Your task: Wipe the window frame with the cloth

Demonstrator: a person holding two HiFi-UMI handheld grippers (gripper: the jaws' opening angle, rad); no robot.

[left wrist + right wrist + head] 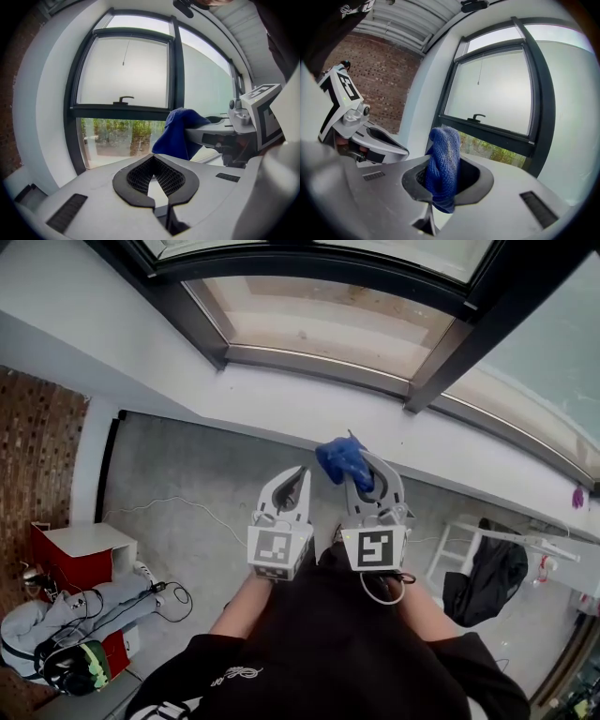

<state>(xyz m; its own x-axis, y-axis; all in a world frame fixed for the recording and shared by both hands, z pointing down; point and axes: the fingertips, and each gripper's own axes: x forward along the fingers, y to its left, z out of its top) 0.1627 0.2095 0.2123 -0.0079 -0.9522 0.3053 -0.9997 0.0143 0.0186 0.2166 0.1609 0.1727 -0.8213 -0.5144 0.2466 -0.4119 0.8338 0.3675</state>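
Dark window frame [309, 359] ahead, not yet wiped: right gripper [366, 476] jaws clamp the blue cloth [341, 461], left gripper [296, 482] jaws closed, empty; next, press cloth against frame

Cloth [344, 463] blue, knit weave; window frame [441, 362] dark grey; brick wall [37, 446] reddish-brown; floor [187, 474] grey.

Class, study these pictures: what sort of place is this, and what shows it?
Likely an indoor workroom or studio: a large dark-framed window, a brick wall, and a grey floor with loose cables.
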